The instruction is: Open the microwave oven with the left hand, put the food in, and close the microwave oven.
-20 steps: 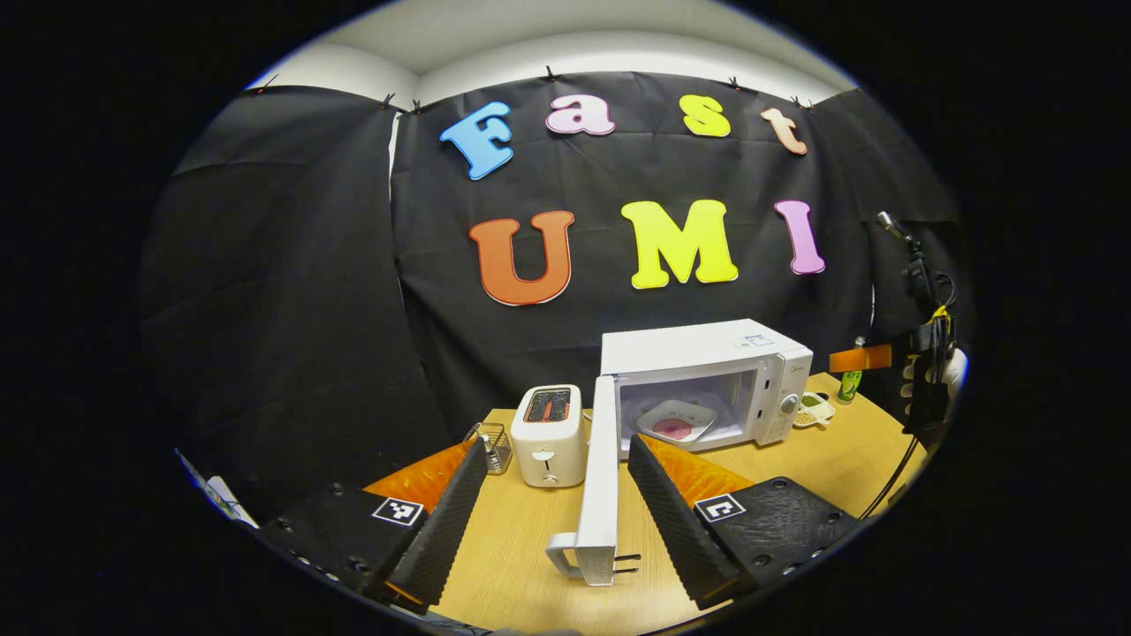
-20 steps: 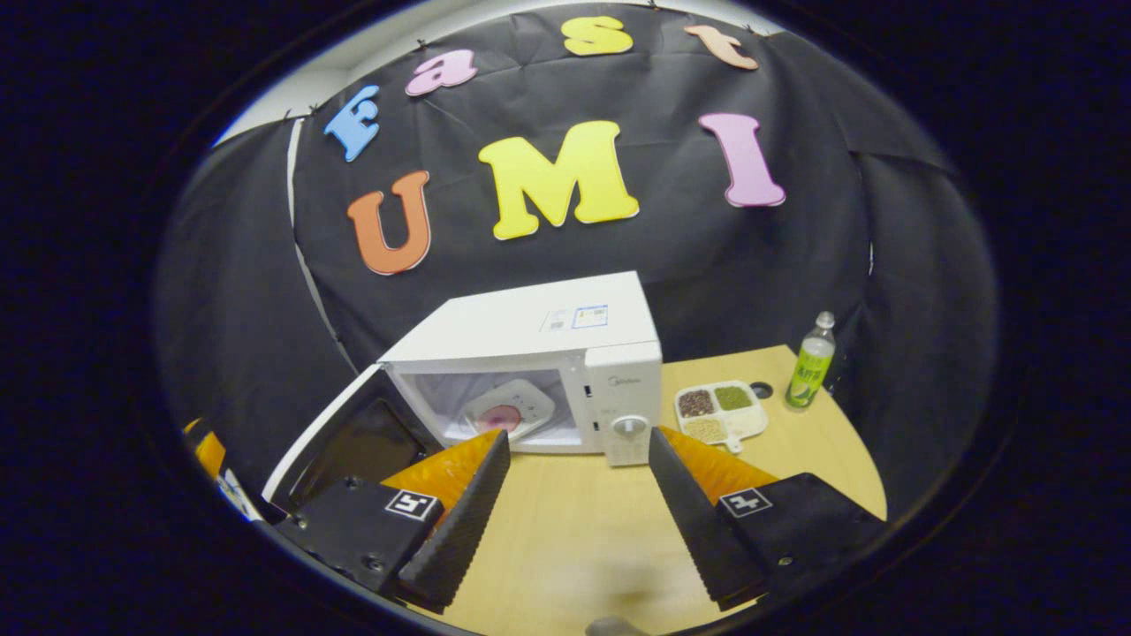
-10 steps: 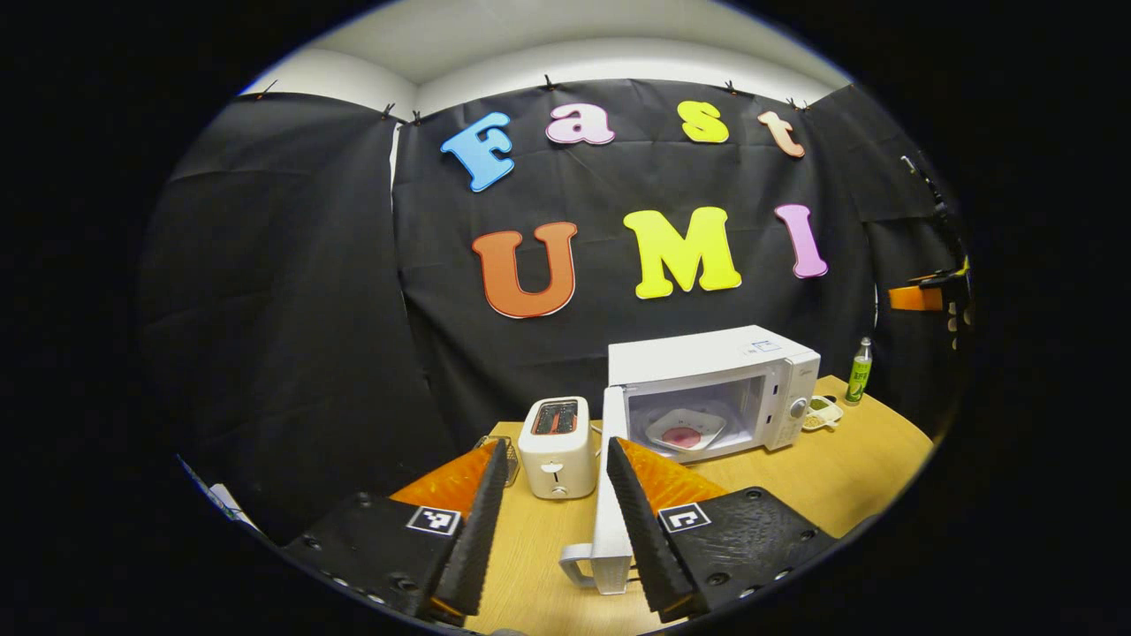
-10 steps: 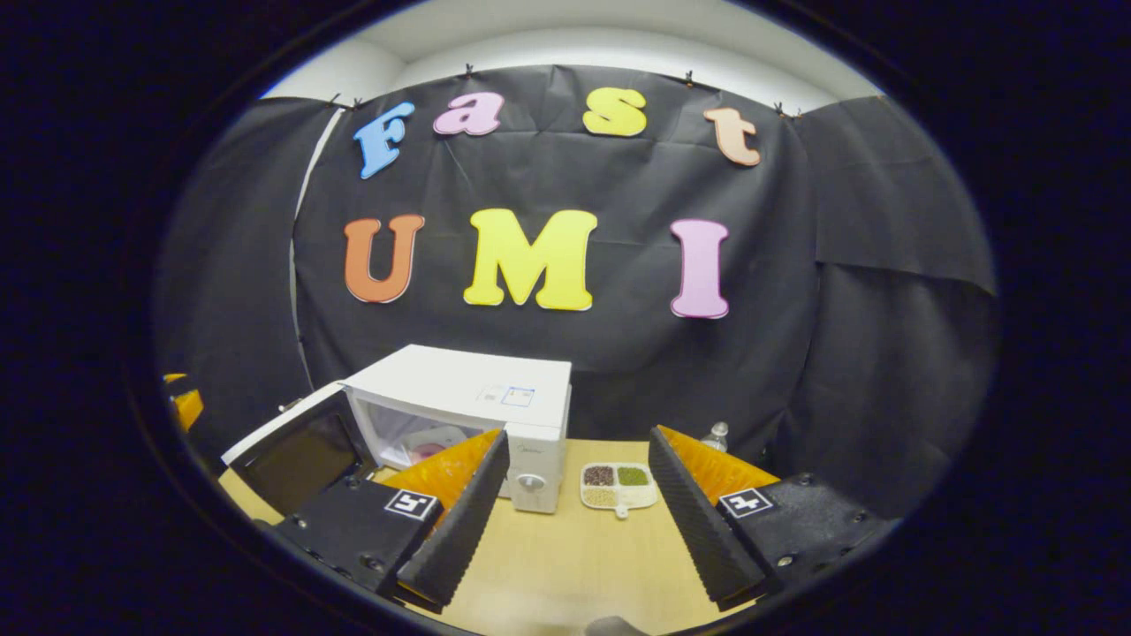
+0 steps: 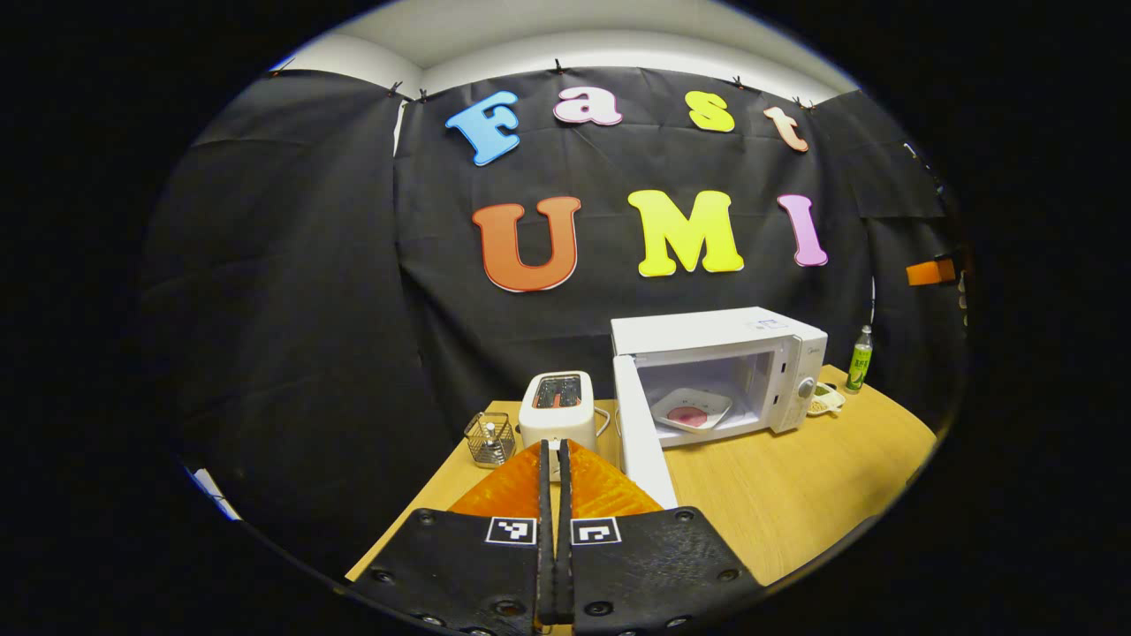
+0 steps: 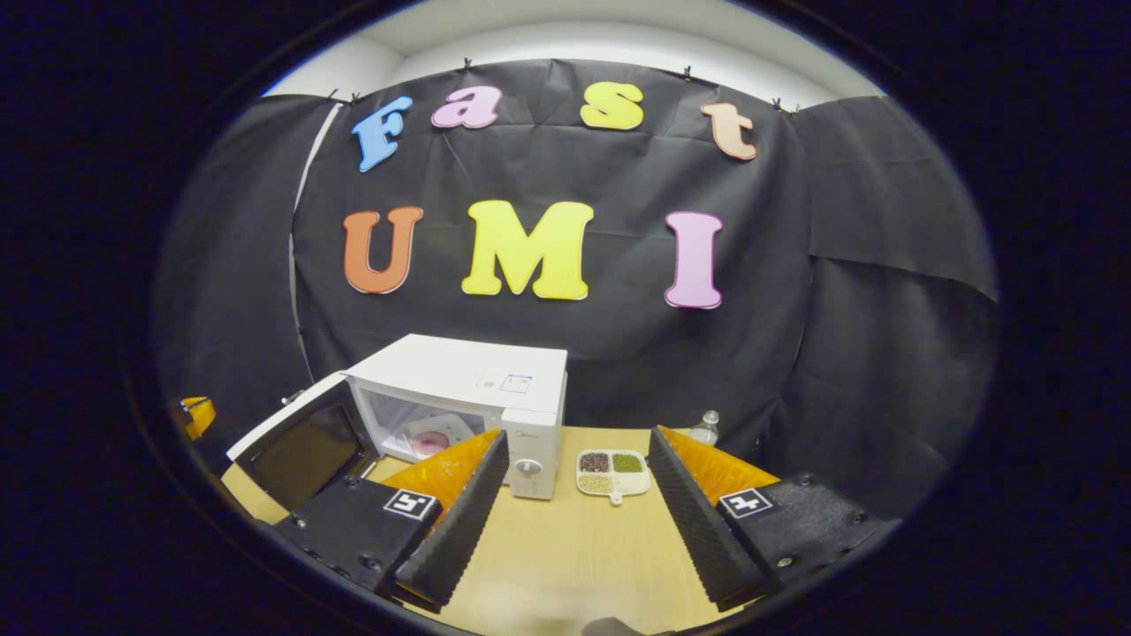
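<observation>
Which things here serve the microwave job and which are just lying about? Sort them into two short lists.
For the job:
white microwave oven
its open white door
white plate with pink food inside it
left claw, shut
right claw, open

Lying about:
white toaster
small wire basket
white divided tray of beans
green-labelled plastic bottle

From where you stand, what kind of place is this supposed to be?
Probably a mock kitchen corner in a recording booth: a white microwave with its door open and a plate of food inside, a toaster, and a wooden table hung round with black cloth.
</observation>
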Motion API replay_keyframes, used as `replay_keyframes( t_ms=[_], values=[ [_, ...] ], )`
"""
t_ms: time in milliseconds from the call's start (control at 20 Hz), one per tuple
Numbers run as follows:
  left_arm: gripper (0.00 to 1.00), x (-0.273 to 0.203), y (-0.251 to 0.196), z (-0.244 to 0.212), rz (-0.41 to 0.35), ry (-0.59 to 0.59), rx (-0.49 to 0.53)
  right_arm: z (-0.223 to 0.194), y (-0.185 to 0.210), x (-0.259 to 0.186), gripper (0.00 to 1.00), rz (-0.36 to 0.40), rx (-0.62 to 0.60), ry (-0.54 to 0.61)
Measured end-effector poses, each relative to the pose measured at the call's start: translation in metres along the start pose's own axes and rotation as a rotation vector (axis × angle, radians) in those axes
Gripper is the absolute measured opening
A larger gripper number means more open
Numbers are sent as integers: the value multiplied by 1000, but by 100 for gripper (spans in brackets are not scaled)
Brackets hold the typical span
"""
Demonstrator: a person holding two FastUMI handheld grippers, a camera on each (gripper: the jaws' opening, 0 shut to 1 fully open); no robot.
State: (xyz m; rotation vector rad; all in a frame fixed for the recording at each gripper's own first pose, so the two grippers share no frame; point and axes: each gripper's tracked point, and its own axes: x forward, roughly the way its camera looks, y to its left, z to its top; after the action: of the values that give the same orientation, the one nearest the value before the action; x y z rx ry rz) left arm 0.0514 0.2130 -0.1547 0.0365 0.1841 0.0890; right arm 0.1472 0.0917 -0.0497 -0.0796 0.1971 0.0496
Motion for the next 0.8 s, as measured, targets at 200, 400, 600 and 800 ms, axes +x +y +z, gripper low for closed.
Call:
replay_keyframes(
  t_ms=[200,400,600,800],
  values=[
    [0,11,19,-46,0,67,41,0,-1,-13,100,-29,-13,6],
    [0,22,14,-89,-45,140,18,-9,3,-17,92,-31,8,42],
    [0,29,0,-101,-74,158,14,-14,-3,-19,92,-45,29,60],
    [0,35,-17,-99,-92,150,18,-12,-10,-20,92,-52,27,69]
  ],
)
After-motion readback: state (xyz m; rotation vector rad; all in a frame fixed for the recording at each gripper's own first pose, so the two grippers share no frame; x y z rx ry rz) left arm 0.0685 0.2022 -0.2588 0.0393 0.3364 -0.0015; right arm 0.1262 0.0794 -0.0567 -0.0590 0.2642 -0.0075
